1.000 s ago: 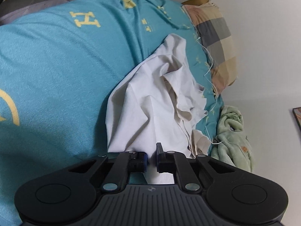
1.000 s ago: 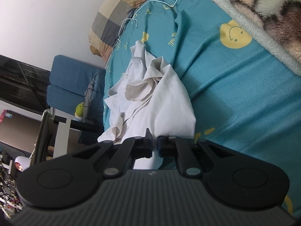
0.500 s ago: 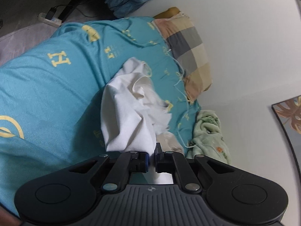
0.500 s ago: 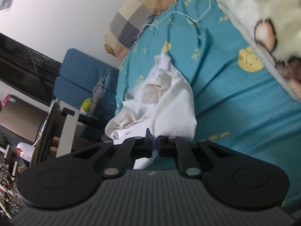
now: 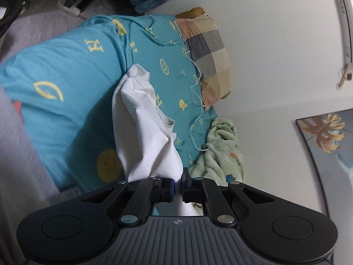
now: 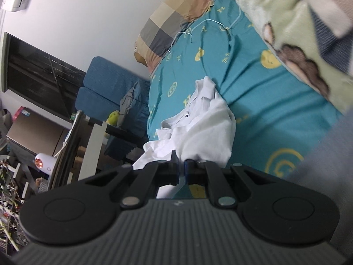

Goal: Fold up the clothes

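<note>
Together two claws, left claw (image 5: pixel 178 177) and right claw (image 6: pixel 181 165), each pinch closed on one white shirt (image 5: pixel 143 137)

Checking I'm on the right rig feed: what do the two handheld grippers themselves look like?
Both look identical: the left gripper and right gripper have matte black linkage arms with silver pivot pins, blue-edged fingertip pads, two round black side discs, and a ribbed grey body bearing a small emblem. No cables or sleeves visible.

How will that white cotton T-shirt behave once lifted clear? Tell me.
The white cotton T-shirt probably stays floppy: it drapes in creased folds from the left gripper and right gripper. Likely light, since small pinches hold it. It may bunch rather than hang flat.
</note>
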A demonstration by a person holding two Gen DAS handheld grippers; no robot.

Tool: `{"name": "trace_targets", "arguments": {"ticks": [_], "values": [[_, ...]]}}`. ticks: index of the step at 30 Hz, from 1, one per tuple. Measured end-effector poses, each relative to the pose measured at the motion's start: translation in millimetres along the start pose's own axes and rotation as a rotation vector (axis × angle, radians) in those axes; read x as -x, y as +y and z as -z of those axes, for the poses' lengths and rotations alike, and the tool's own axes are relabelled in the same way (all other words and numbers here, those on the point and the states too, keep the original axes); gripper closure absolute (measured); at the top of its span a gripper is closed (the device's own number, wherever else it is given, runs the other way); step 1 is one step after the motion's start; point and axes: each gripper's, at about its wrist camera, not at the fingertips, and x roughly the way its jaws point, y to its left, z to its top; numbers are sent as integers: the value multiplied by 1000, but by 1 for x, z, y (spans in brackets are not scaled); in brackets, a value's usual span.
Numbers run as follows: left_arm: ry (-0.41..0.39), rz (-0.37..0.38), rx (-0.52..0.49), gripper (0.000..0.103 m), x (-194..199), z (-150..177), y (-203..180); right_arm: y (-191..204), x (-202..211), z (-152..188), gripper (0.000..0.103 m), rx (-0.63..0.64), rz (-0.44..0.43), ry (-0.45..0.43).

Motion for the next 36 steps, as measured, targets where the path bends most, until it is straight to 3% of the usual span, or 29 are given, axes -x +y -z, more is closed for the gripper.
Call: {"name": "trace_targets", "arguments": {"ticks": [5,11,16,20,24,29,32,33,34,35,36], "values": [[-18,12,-3,97,-17,-15,-13,8,-16,-22,95,-14,3,7],[-40,37,41,96,-84,-73,-33,28,-84,-79,95,-12,19,-17],[-47,-3,76,96,-161,-131,-34,30,-163,-124,95,-24,66,5],[-34,-92,57,96,-223,-172,-20,16,-226,-148,95,-28,112,43],[-18,-139,74,95,-268,-196,7,-5,-275,-158,95,-17,138,84],[6,-175,15,95,-295,-202,20,-29,-297,-153,93,-5,146,92],[6,-179,-66,76,-293,-200,12,-23,-297,-144,92,90,144,69],[4,-185,-110,63,-292,-198,7,-18,-296,-142,89,135,143,60],[1,-192,-155,56,-290,-195,3,-13,-294,-139,83,175,140,50],[-10,-203,-208,56,-287,-191,-2,-9,-293,-137,77,206,133,41],[-18,-219,-265,53,-286,-186,-8,-6,-291,-135,60,232,117,33]]}}
